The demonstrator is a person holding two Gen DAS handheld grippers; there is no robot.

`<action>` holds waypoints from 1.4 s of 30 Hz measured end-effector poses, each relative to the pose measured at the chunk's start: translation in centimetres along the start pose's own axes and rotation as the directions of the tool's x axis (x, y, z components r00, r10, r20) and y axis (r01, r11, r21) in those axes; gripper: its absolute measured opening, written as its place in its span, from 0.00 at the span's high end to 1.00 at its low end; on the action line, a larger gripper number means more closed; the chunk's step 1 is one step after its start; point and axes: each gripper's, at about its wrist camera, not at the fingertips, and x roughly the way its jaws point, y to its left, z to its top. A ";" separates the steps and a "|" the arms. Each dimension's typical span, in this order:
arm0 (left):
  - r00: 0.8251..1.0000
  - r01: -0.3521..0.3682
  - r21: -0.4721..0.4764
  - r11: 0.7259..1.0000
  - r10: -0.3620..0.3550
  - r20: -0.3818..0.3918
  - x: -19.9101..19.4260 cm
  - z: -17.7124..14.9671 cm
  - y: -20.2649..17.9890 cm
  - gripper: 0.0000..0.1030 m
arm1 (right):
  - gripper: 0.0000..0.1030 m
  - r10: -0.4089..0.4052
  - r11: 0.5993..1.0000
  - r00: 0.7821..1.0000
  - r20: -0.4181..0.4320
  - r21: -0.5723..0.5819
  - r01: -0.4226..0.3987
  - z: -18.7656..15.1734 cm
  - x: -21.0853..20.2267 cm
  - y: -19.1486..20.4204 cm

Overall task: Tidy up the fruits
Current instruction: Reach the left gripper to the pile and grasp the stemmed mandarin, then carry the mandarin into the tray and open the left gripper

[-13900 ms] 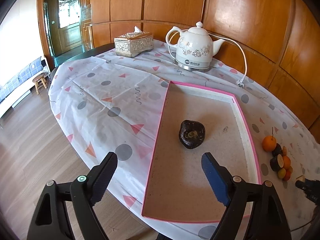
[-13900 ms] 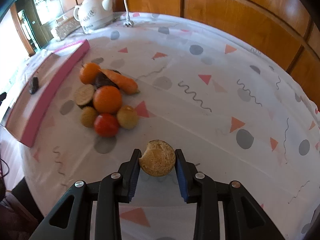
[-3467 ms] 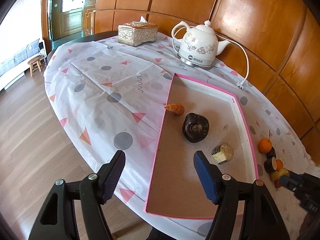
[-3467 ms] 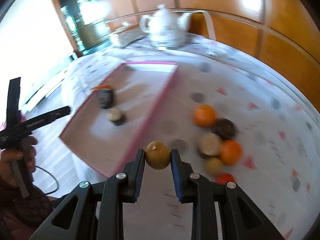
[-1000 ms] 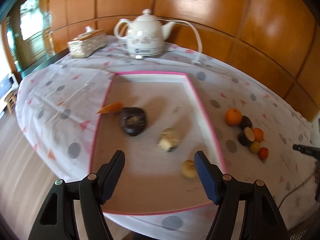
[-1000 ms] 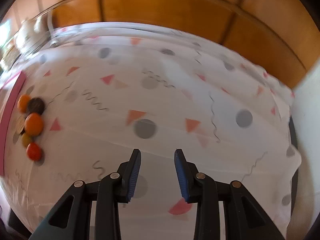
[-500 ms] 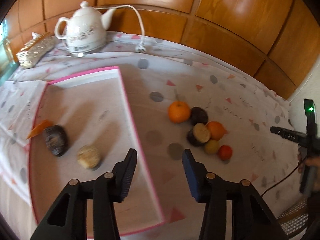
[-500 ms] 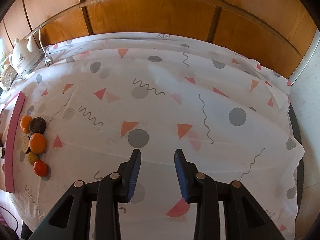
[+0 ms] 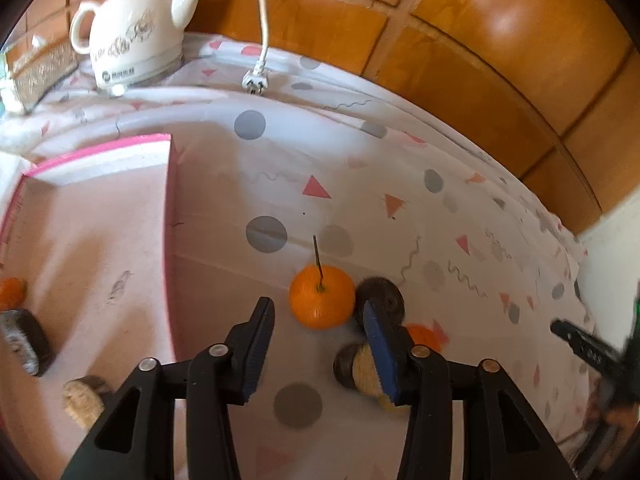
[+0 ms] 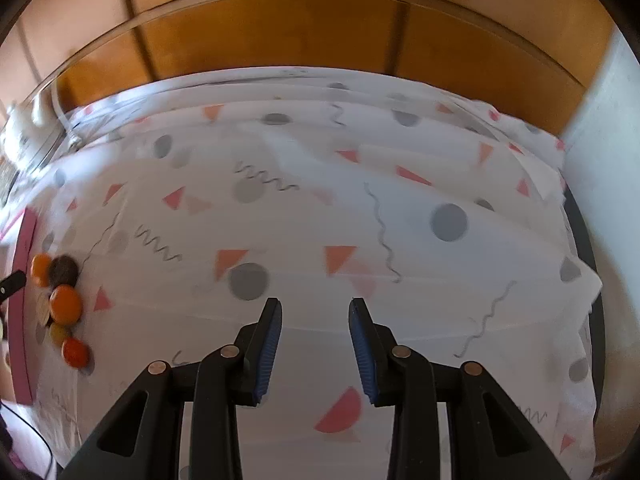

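Note:
My left gripper (image 9: 317,306) hovers low over the fruit pile, jaws opening. The stemmed orange (image 9: 322,300) sits just ahead of and between the fingertips, and neither pad touches it. A dark round fruit (image 9: 382,296), a second orange (image 9: 424,336) and a cut pale-faced fruit (image 9: 356,368) lie by the right finger. The pink-rimmed tray (image 9: 172,240) on the left holds a dark fruit (image 9: 24,344), a carrot piece (image 9: 10,292) and a pale chunk (image 9: 82,398). My right gripper (image 10: 315,304) stands narrowly open over bare tablecloth, holding nothing. The same fruit pile (image 10: 65,304) lies far to its left.
A white kettle (image 9: 132,48) with its loose plug (image 9: 254,82) and a tissue box (image 9: 36,76) stand at the back left. Wood panelling runs behind the table. The table's rounded edge (image 10: 588,280) drops off on the right of the right wrist view.
My left gripper has swung right from over the tray to the fruit pile and come lower, with its jaws narrower than a second ago. The right gripper has barely shifted, only rolling slightly.

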 end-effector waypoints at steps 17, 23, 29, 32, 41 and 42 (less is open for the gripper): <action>0.999 0.035 -0.017 0.999 -0.035 -0.001 3.2 0.9 0.4 0.62 | 0.66 0.031 0.986 1.000 -0.005 0.164 -0.029 0.6 0.5 -2.8; 1.000 0.030 0.011 0.999 -0.030 0.007 2.0 0.4 0.5 0.63 | 0.66 0.050 0.992 0.998 -0.031 0.115 -0.046 0.3 1.2 -1.6; 0.999 0.036 0.012 0.999 -0.037 0.038 -0.2 0.3 1.2 0.63 | 0.66 0.046 0.996 0.998 -0.034 0.075 -0.044 0.1 1.1 -0.8; 0.997 0.031 0.012 0.999 -0.032 0.064 -1.5 0.4 1.7 0.63 | 0.66 0.050 0.997 0.998 -0.035 0.061 -0.047 0.0 1.2 -0.5; 0.986 -0.066 -0.057 0.996 0.074 0.149 -5.0 1.9 7.2 0.63 | 0.66 0.060 0.998 0.998 -0.033 -0.028 -0.061 -0.4 1.0 1.3; 0.984 -0.078 -0.071 0.994 0.088 0.153 -5.2 2.1 7.9 0.63 | 0.66 0.058 0.998 0.998 -0.030 -0.034 -0.059 -0.4 0.9 1.5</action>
